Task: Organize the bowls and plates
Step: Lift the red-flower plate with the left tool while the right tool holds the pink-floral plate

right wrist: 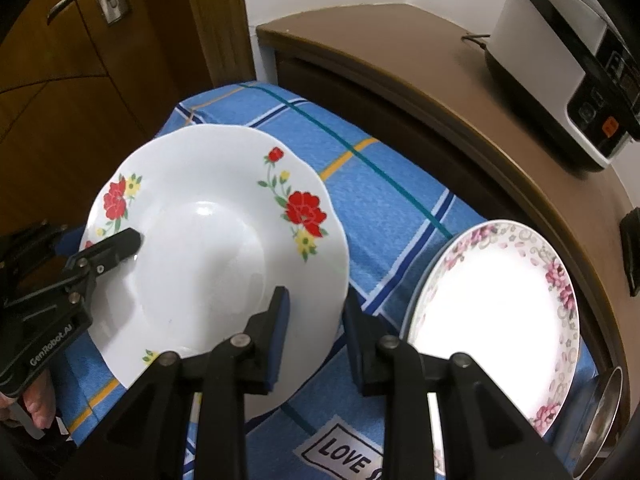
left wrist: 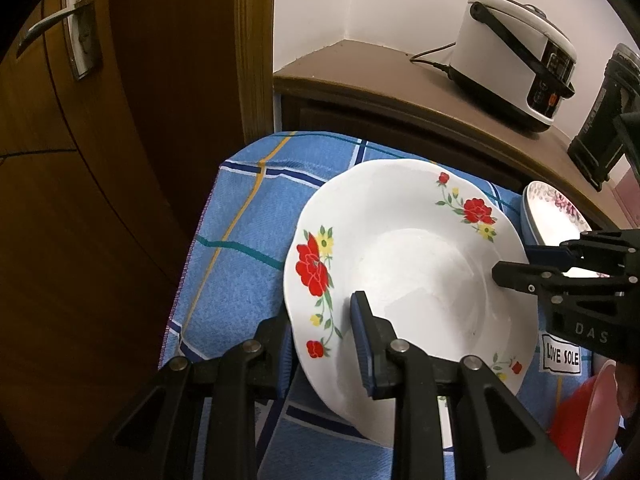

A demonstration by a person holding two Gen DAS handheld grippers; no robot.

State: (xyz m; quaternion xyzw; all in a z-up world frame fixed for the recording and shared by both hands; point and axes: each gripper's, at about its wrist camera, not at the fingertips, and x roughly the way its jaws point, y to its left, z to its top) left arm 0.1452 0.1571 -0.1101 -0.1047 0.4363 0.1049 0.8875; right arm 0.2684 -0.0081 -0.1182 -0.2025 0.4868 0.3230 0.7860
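A white plate with red flowers point(left wrist: 408, 264) point(right wrist: 224, 248) is held above the blue checked cloth point(left wrist: 240, 264) point(right wrist: 384, 200). My left gripper point(left wrist: 320, 328) point(right wrist: 120, 244) is shut on its near-left rim, one finger above and one below. My right gripper point(right wrist: 316, 312) point(left wrist: 516, 264) straddles the opposite rim with its jaws apart, not clamped. A second plate with pink flowers point(right wrist: 496, 312) point(left wrist: 556, 216) lies on the cloth to the right.
A brown cabinet point(right wrist: 460, 112) behind the cloth carries a white rice cooker point(left wrist: 516, 52) point(right wrist: 568, 64) and a black appliance point(left wrist: 604, 120). A wooden door point(left wrist: 80, 160) stands at left. A red bowl point(left wrist: 584, 416) and a steel bowl point(right wrist: 600, 420) sit at the right edge.
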